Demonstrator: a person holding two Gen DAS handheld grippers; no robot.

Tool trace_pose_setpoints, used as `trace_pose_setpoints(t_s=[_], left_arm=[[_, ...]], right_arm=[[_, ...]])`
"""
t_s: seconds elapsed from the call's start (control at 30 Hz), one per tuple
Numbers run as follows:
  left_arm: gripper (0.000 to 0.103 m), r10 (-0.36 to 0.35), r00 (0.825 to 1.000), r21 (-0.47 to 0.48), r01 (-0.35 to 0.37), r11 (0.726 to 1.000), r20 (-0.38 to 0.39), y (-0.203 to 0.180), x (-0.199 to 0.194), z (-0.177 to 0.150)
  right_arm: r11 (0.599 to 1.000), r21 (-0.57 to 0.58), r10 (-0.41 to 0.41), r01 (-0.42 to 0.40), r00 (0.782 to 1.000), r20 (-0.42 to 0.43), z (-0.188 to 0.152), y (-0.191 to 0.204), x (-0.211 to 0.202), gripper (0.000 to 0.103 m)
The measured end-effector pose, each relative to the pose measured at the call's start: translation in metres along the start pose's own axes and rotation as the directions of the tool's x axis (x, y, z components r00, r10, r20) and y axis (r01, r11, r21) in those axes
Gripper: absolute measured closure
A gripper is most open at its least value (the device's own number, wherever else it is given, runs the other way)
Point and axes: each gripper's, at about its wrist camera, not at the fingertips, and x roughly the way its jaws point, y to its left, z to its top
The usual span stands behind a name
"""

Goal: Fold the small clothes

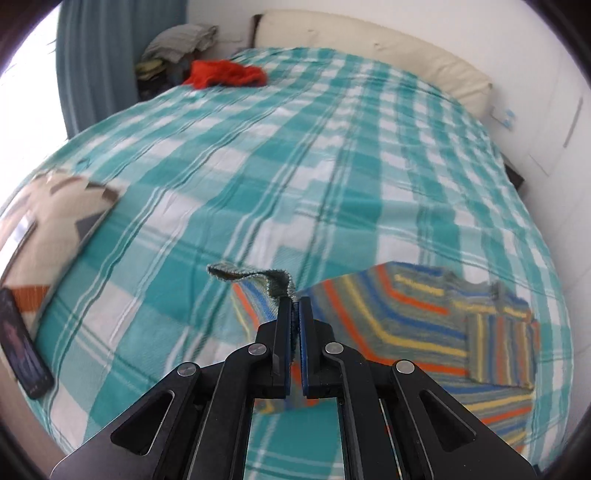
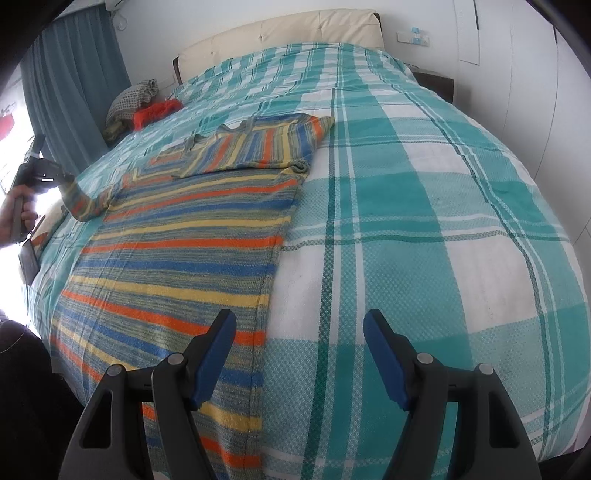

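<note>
Left tool (image 1: 294, 301) clamped on striped sweater (image 2: 177, 236) sleeve cuff, raised off bed (image 2: 406, 221); right tool (image 2: 300, 325) open, empty.

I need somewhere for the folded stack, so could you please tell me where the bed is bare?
Bare: the blanket right of the striped sweater, up to the headboard. Crowded: left edge, with cushion, phone and red garment.

- A teal-and-white checked blanket (image 2: 424, 221) is spread over the bed.
- A cream headboard (image 2: 288, 37) is set against the wall.
- A dark phone (image 1: 22, 343) is laid at the bed's left edge.
- A teal curtain (image 1: 96, 55) is hung behind.
</note>
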Motion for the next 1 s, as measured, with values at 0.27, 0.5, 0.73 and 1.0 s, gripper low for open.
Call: trace_pose_setpoints(t_s=[0.27,0.5,0.73,1.0], left_arm=[[0.101,-0.219,0.975,0.267,0.217,0.939,-0.022,-0.185,0.005,-0.003],[0.021,-0.141,0.985,0.382,0.168,0.909,-0.098,-0.236,0.039,-0.051],[0.016,-0.096,0.990,0.160,0.112,0.981,-0.106,-0.134,0.058,-0.030],[0.022,-0.219,0.920,-0.050,0.215,0.975,-0.325,-0.056,0.103,-0.058]], right_arm=[[0.997,0.069,0.015,-0.017,1.000,0.027,0.006,-0.012,-0.005,0.032],[0.991,0.131,0.018,-0.021,1.000,0.024,0.006,-0.028,-0.006,0.032],[0.979,0.197,0.054,-0.057,0.998,0.019,0.006,-0.039,-0.004,0.032],[0.985,0.166,0.045,-0.044,0.999,-0.007,0.005,-0.031,0.003,0.032]])
